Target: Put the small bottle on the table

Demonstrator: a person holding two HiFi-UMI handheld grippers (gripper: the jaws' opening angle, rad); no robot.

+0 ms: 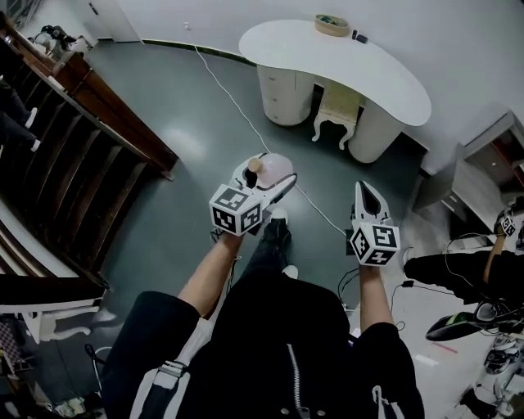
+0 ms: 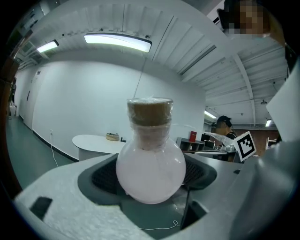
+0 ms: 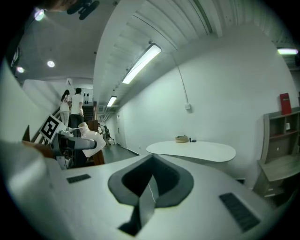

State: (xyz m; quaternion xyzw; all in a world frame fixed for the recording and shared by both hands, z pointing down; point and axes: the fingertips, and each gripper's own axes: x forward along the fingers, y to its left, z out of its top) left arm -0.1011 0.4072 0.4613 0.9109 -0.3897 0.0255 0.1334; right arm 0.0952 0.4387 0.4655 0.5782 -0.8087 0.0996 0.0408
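The small bottle [image 1: 275,168] is a round, pale pink flask with a brown cork [image 1: 255,165]. My left gripper [image 1: 264,178] is shut on it and holds it upright in the air over the grey floor. In the left gripper view the bottle [image 2: 150,169] fills the gap between the two dark pads, with its cork [image 2: 150,112] standing above them. My right gripper [image 1: 366,191] is held level beside the left one, with its jaws together and nothing in them [image 3: 149,187]. The white curved table [image 1: 352,65] stands some way ahead, also seen in the right gripper view [image 3: 197,151].
A small round basket [image 1: 332,24] and a dark object [image 1: 359,36] sit at the table's far end. A white stool [image 1: 337,114] stands under it. A white cable [image 1: 237,102] runs across the floor. Wooden stairs [image 1: 74,155] rise on the left, shelves [image 1: 491,168] on the right.
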